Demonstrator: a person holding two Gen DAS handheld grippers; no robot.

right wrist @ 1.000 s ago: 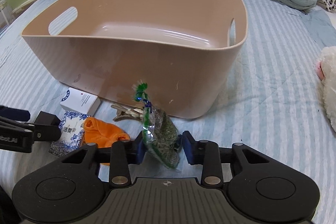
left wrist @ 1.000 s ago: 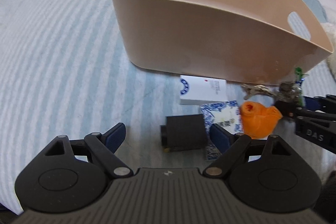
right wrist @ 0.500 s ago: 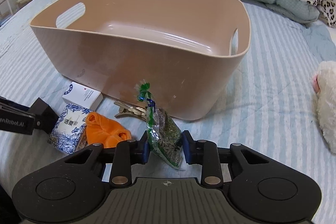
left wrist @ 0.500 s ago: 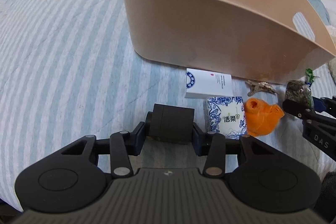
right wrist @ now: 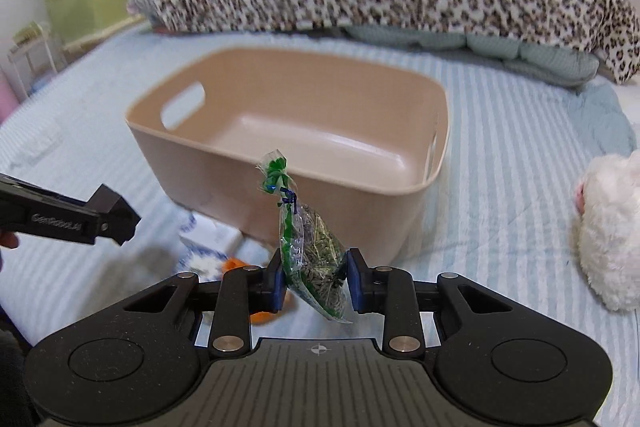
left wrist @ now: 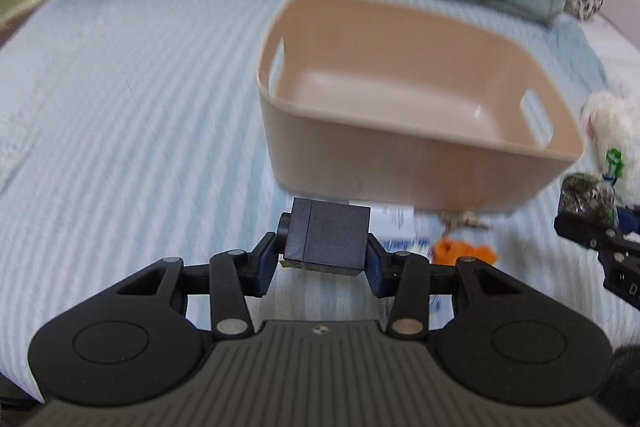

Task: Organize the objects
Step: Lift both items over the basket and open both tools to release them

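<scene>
- A black box (left wrist: pixel 328 241) is pinched by the left tool (left wrist: pixel 326 263) and held above the bed (left wrist: pixel 132 131), in front of the tub (left wrist: pixel 400 163).
- A bag of dried herbs (right wrist: pixel 314 259) is clamped by the right tool (right wrist: pixel 314 285), clear of the bed.
- An orange cloth (left wrist: pixel 464 251) and a white carton (right wrist: pixel 210 237) are seen lying beside the tub.

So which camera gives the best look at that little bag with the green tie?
The right wrist view: the clear bag of dried herbs hangs centre frame, pinched between the right tongs, green tie and contents sharp. The left wrist view catches the bag only at its right edge, small and blurred, partly hidden behind the tongs.
</scene>
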